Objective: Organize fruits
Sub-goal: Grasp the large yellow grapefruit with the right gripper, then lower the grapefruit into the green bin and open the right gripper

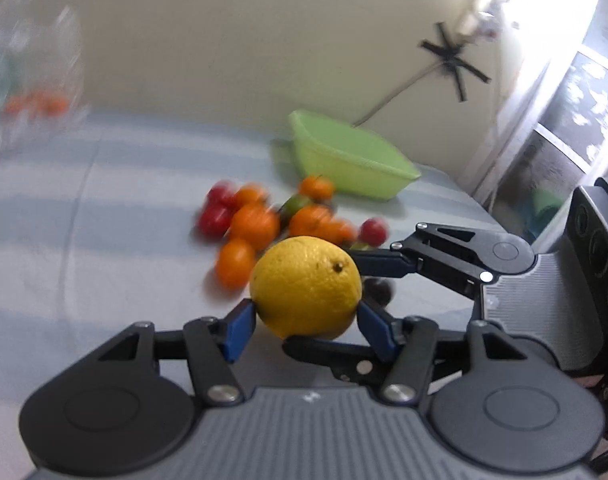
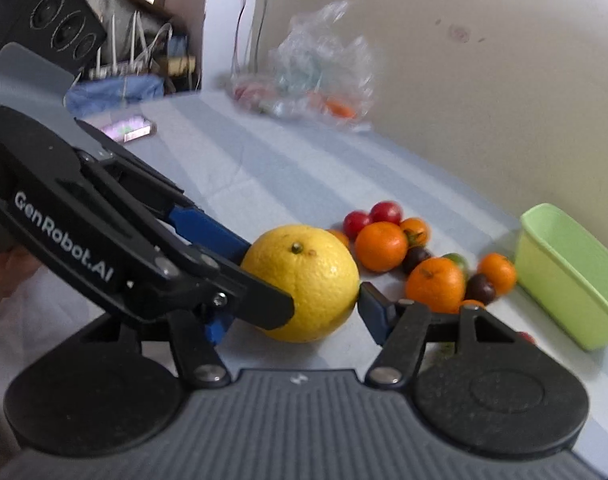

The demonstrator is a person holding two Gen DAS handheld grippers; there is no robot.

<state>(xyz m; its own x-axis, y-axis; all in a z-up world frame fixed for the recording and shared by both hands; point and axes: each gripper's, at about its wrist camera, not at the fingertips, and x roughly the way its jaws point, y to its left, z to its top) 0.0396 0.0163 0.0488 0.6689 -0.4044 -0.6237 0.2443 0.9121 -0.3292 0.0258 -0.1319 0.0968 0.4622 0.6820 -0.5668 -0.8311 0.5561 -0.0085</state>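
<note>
A large yellow citrus fruit (image 1: 304, 284) (image 2: 304, 280) hangs low over the striped tablecloth with both grippers on it. My left gripper (image 1: 306, 320) is shut on it, its blue pads (image 1: 240, 330) pressing the fruit's two sides. My right gripper (image 2: 292, 312) grips the same fruit crosswise: one pad (image 2: 370, 304) touches its right edge, and the other is hidden behind the left gripper (image 2: 270, 276). In the left wrist view the right gripper's fingers (image 1: 384, 261) lie above and beneath the fruit. Behind it is a pile of small fruits (image 1: 264, 220) (image 2: 416, 256): orange, red, dark and green.
A light green plastic tub (image 1: 352, 160) (image 2: 564, 272) stands beyond the pile near the wall. A clear plastic bag (image 2: 320, 68) (image 1: 32, 80) with more produce lies at the table's far end. A phone (image 2: 130, 128) rests near the table's edge. A hand (image 2: 8, 276) holds the left gripper.
</note>
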